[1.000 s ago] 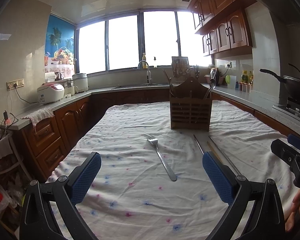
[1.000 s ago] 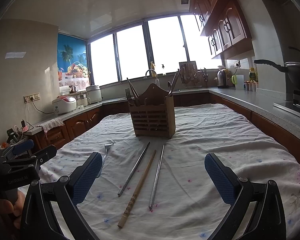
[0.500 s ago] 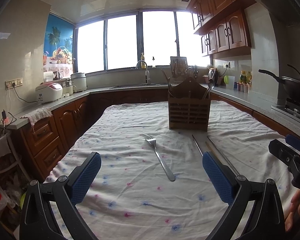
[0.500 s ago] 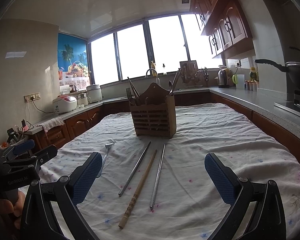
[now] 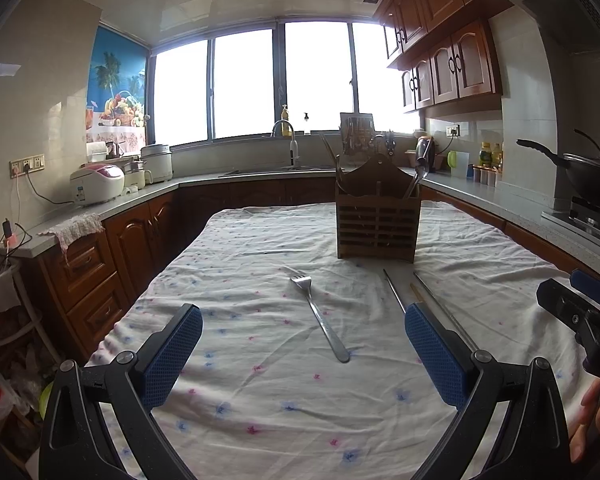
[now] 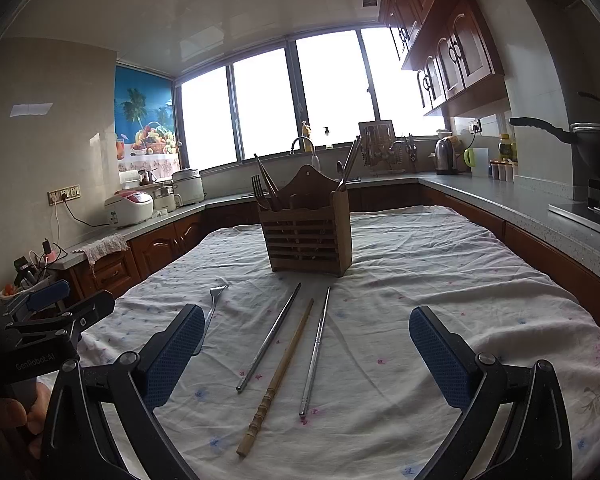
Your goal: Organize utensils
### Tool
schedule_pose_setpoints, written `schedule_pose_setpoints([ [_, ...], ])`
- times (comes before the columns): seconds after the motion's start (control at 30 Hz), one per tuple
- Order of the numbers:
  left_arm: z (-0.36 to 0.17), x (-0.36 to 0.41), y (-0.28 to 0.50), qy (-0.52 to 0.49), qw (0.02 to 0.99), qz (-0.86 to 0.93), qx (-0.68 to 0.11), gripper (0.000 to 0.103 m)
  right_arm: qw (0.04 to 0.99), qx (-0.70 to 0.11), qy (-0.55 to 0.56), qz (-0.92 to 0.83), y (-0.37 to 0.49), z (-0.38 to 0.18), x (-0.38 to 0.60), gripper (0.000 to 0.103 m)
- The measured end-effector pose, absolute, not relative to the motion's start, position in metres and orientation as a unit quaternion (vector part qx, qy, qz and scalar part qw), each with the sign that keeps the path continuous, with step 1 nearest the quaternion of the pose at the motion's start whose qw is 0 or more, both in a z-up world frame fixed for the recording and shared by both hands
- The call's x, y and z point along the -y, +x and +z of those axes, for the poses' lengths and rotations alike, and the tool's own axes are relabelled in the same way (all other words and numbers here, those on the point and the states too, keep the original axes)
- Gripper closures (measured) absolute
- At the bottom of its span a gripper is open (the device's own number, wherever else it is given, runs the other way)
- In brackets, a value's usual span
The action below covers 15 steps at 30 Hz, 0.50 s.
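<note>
A steel fork (image 5: pixel 319 312) lies flat on the cloth-covered bench (image 5: pixel 260 400), beside two metal chopsticks (image 6: pixel 269 338) and a wooden one (image 6: pixel 278 376), before the slatted wooden utensil holder (image 6: pixel 306 240). Light, stiff and likely slippery, each is best pinched mid-handle. Left gripper (image 5: pixel 302 356) and right gripper (image 6: pixel 306 356) hover, fingers wide apart, empty.
</note>
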<state>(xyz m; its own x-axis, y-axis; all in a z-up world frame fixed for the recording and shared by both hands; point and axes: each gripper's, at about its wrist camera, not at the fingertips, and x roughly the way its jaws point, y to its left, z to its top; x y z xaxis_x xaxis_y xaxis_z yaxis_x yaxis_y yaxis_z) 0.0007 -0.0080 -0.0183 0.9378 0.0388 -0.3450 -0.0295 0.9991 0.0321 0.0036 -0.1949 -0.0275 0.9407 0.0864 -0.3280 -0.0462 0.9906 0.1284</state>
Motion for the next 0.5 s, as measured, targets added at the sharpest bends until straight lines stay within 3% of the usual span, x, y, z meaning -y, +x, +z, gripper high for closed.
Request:
schedule_pose_setpoints([
  [0.5,-0.018,0.0105,0.0009,0.014,0.984,0.011,-0.177,0.001,0.983,-0.17,0.061,0.031,0.0053,-0.0277,0.1961,0.0],
])
